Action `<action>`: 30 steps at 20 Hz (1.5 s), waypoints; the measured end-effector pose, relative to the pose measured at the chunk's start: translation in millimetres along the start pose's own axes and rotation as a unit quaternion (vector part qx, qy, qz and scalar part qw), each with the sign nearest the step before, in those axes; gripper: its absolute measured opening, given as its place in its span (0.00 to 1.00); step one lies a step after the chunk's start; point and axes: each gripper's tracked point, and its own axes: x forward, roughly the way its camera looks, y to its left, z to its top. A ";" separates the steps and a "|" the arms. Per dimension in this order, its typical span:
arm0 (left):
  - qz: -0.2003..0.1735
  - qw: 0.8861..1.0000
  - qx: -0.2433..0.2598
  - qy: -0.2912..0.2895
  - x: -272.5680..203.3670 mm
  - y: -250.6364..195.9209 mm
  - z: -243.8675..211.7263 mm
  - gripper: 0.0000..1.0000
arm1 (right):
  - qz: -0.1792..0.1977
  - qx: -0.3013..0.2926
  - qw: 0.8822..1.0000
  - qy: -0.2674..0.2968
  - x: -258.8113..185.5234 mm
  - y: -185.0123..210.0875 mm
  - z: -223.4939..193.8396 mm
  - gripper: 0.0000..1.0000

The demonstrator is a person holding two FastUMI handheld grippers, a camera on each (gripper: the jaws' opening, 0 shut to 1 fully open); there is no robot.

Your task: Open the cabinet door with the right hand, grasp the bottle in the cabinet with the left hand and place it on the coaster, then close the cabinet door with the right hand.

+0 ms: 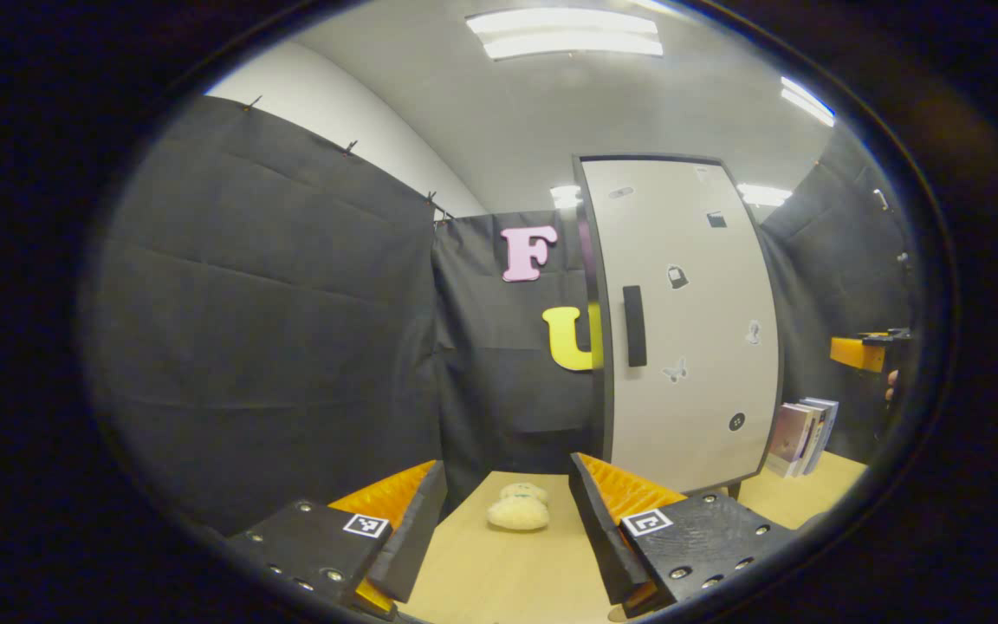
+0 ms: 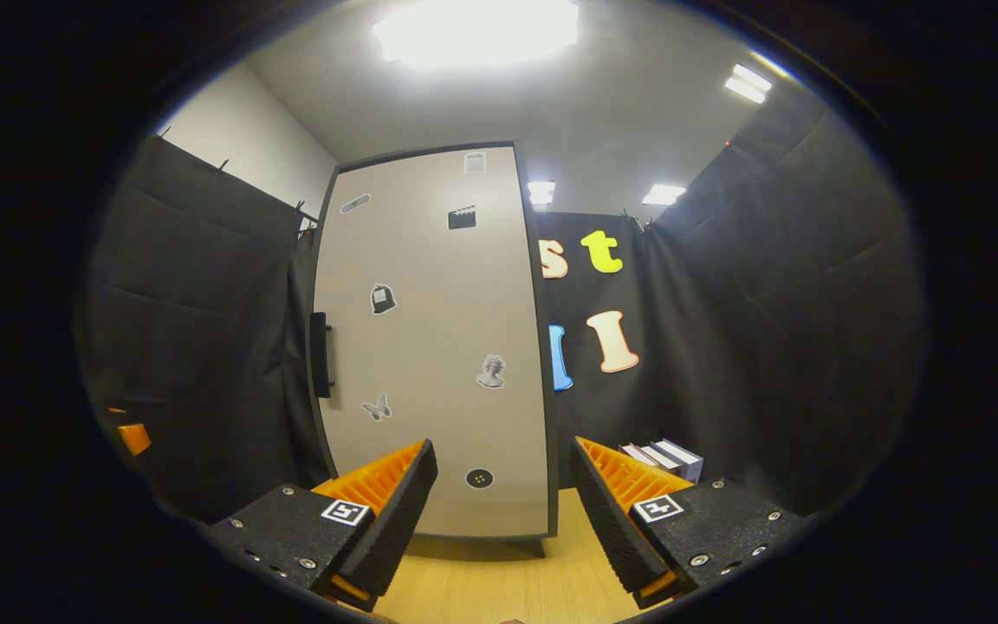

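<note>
Plush toy (image 1: 518, 508), perhaps, before cabinet (image 1: 690, 329)

No readable text on cabinet door (image 2: 434, 338) stickers.

The shut cabinet door (image 2: 434, 347) hides whatever stands inside, the books (image 1: 800, 438) are partly covered by the cabinet's edge, and its stickers are too small to read.
</note>
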 end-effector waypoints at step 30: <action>0.113 0.993 0.005 0.027 -48.6 168.5 -28.6 0.82 | 0.102 -0.012 0.995 0.004 155.5 232.4 30.1 0.89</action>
